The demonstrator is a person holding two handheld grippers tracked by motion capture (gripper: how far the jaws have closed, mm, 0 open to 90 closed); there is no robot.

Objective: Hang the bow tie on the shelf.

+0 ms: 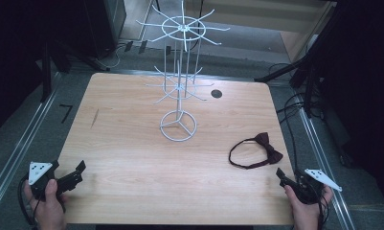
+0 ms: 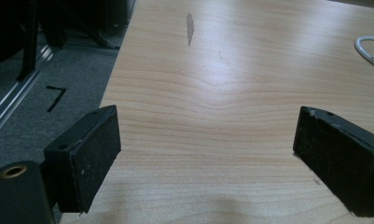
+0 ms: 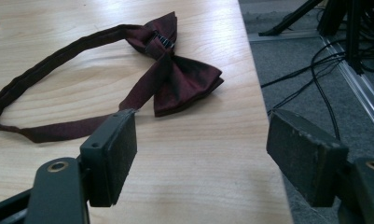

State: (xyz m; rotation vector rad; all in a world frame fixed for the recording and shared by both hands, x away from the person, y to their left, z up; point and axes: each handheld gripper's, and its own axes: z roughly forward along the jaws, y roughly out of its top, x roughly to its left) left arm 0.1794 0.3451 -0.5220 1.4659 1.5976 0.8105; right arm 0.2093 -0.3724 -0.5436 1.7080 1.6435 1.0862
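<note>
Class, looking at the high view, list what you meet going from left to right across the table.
Left gripper → white wire rack → dark red bow tie → right gripper.

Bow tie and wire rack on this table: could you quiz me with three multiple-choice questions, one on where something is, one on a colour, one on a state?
1. Where does the bow tie lie?
A. near the table's right edge
B. on the wire rack
C. on the floor

2. What colour is the wire rack?
A. red
B. white
C. black

3. How do the jaws of the right hand-held gripper stand?
A. clamped on the bow tie
C. open, holding nothing
B. shut tight on nothing

Answers:
1. A, it rests on the wood beside that edge.
2. B, all its wires are white.
3. C, bare table shows between the jaws.
</note>
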